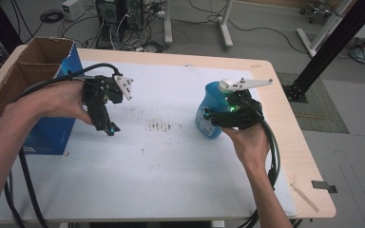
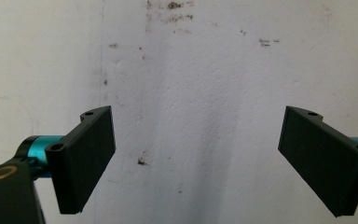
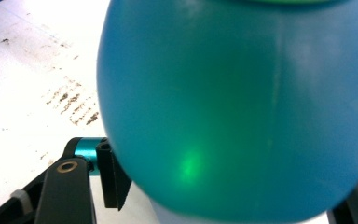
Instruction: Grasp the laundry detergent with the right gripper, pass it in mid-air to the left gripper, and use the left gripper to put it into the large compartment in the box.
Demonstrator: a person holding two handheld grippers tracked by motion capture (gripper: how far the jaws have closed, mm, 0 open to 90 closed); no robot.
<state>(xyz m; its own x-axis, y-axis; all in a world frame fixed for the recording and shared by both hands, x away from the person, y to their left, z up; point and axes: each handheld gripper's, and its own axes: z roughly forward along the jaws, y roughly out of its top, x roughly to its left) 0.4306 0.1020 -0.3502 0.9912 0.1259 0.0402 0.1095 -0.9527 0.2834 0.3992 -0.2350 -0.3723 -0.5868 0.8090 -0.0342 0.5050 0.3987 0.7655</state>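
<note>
A: What's the blue bottle (image 1: 210, 111) like?

B: Smooth, rounded translucent plastic with a label near its base, standing right of centre on the white sheet (image 1: 171, 156) over the wooden bench (image 1: 290, 142). The sheet is rough and dirt-smudged at its middle.

A: And the right tool (image 1: 215, 118)?

B: Its black jaws sit on either side of the bottle's belly; clamped, I think, though contact is hidden.

A: The left tool (image 1: 108, 124)?

B: Flat jaws wide apart, empty, beside an open cardboard box (image 1: 26, 78) with a blue side.
</note>
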